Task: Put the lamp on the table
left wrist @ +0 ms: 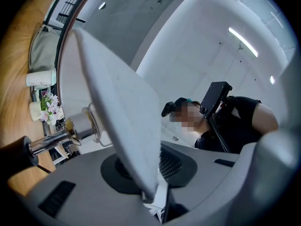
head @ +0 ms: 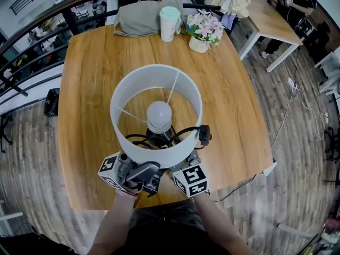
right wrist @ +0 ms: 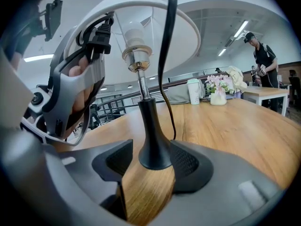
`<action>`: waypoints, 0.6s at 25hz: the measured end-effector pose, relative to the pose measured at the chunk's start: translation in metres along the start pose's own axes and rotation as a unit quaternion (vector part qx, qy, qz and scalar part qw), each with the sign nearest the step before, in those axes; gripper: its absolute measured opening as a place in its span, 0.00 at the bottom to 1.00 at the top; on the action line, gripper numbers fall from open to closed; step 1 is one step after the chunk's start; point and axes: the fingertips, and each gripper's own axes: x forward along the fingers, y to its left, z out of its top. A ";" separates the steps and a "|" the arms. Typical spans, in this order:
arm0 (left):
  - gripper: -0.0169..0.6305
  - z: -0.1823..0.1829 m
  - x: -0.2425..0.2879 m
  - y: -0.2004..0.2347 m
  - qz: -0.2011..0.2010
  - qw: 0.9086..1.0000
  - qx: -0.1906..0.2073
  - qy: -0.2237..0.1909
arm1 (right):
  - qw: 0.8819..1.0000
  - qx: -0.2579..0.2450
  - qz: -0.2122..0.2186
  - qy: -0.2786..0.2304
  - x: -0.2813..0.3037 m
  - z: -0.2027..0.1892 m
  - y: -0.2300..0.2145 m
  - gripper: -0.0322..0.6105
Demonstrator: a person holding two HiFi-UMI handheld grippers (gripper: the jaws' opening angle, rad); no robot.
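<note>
Presently the lamp point(head: 159, 116) stands upright on the wooden table point(head: 90, 89), near the edge closest to the person, its black base point(right wrist: 153, 149) flat on the boards. Its white drum shade point(head: 159, 154) is level and the bulb point(head: 159, 114) is visible inside. The black cord point(right wrist: 167, 55) hangs down beside the stem and loops across the shade's near rim, the plug point(head: 204, 135) lying just outside it.

The right gripper point(right wrist: 150, 163) sits low at table level with its jaws apart. The base stands between them, close against one pad, and a strip of wood shows at the other.

The left gripper point(left wrist: 153, 175) points upward at the shade's near rim. Its jaws are slightly apart with the shade wall running down between them. The wall lies along one jaw; firm pressure from the opposite pad is not evident.

At the far edge of the table are a pale cup point(head: 170, 23), a pot of pink flowers point(head: 204, 31) and a grey folded bag point(head: 139, 17). A second table point(head: 272, 21) stands beyond, with a person point(right wrist: 261, 55) beside it.
</note>
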 end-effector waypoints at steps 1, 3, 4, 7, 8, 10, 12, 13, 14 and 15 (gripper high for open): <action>0.13 0.000 0.000 0.000 0.000 1.000 0.000 0.000 | 1.000 0.000 0.000 0.000 0.000 -0.001 0.001 0.43; 0.14 0.000 -0.001 0.000 -0.001 1.000 -0.001 -0.001 | 1.000 -0.002 0.000 0.000 -0.001 -0.001 0.003 0.43; 0.15 0.000 -0.002 0.000 0.000 1.000 -0.001 -0.001 | 1.000 -0.003 0.000 -0.001 -0.001 -0.001 0.003 0.43; 0.18 -0.001 -0.002 0.003 0.011 1.000 0.001 -0.005 | 1.000 -0.007 -0.002 -0.001 -0.003 -0.001 0.002 0.43; 0.19 -0.001 -0.003 0.004 0.016 1.000 0.003 -0.006 | 1.000 -0.009 -0.003 0.000 -0.004 -0.002 0.002 0.43; 0.21 -0.002 -0.005 0.005 0.027 1.000 0.006 -0.003 | 1.000 -0.012 -0.002 0.001 -0.005 -0.003 0.004 0.43; 0.23 -0.004 -0.009 0.007 0.039 0.999 0.009 0.005 | 1.000 -0.013 -0.001 0.002 -0.007 -0.005 0.007 0.43; 0.24 -0.005 -0.010 0.007 0.044 0.999 0.010 0.009 | 1.000 -0.014 0.000 0.002 -0.008 -0.005 0.008 0.43; 0.24 -0.007 -0.012 0.008 0.050 0.999 0.010 0.013 | 1.000 -0.014 0.000 0.002 -0.009 -0.006 0.009 0.43; 0.24 -0.008 -0.013 0.009 0.055 0.998 0.009 0.016 | 1.000 -0.015 0.000 0.003 -0.009 -0.006 0.010 0.43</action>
